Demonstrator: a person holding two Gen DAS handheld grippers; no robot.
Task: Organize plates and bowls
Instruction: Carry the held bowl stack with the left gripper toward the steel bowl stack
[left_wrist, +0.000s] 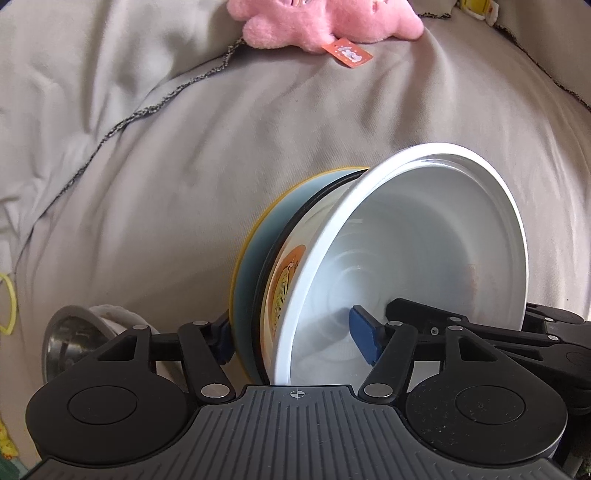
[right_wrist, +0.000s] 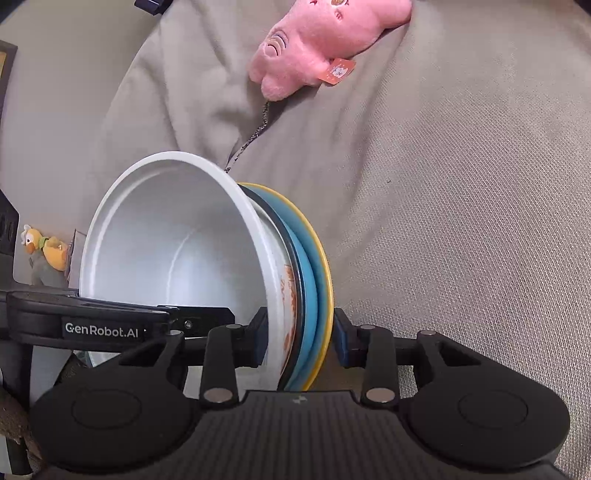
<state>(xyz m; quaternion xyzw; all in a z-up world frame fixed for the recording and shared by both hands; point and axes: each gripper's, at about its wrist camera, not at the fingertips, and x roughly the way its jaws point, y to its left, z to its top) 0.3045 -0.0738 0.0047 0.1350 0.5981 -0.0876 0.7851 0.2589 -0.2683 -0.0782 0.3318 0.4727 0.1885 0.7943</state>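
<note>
A nested stack stands on edge over the grey bed cover: a white bowl (left_wrist: 424, 236) in front, an orange-patterned bowl (left_wrist: 282, 291), a blue plate (left_wrist: 251, 266) and a yellow plate (left_wrist: 236, 280) behind. My left gripper (left_wrist: 295, 336) is shut on the stack, one blue pad (left_wrist: 364, 338) inside the white bowl, the other behind the yellow plate. In the right wrist view my right gripper (right_wrist: 299, 341) is shut on the same stack from the other side, with the white bowl (right_wrist: 166, 236), blue plate (right_wrist: 308, 266) and yellow plate (right_wrist: 325, 258) between its pads.
A steel bowl (left_wrist: 70, 339) lies at lower left in the left wrist view. A pink plush toy (left_wrist: 317, 22) with an orange tag lies at the far end, also in the right wrist view (right_wrist: 317, 40). A small duck toy (right_wrist: 42, 247) sits at left.
</note>
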